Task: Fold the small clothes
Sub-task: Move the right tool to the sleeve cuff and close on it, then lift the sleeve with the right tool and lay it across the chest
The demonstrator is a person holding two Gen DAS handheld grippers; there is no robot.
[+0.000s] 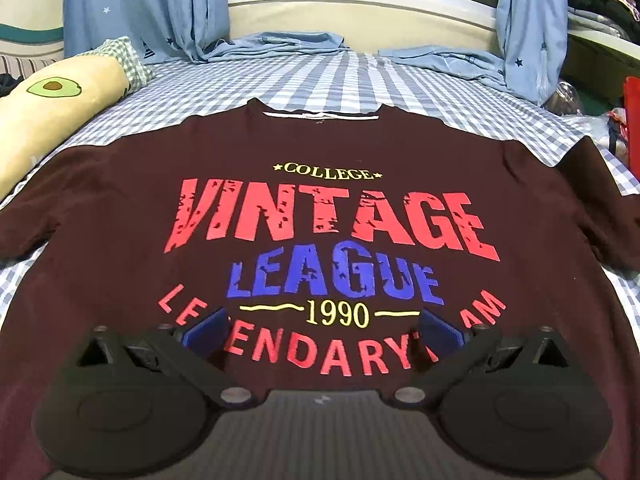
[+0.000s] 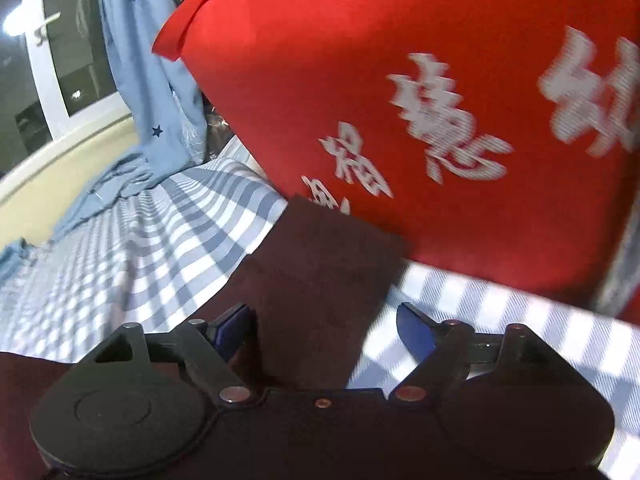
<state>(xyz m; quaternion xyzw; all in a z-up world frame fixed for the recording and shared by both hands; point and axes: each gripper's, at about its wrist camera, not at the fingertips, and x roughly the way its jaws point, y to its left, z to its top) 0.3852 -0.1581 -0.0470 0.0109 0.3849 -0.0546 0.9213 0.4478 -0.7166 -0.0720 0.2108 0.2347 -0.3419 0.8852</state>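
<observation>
A bed with a blue-and-white checked sheet stands under a window hung with pale blue star-print curtains; a yellow avocado-print bolster lies along its left side. In the left wrist view a dark maroon T-shirt lies spread flat, face up, collar toward the window, its print reading "VINTAGE LEAGUE 1990". The left gripper hangs over the lower part of the print, jaws wide apart and holding nothing. In the right wrist view, blurred, a sleeve of the same T-shirt stretches across the checked sheet toward a red bag with white characters. The right gripper has its jaws apart, the sleeve lying between them, the blue pads not pressing on it.
</observation>
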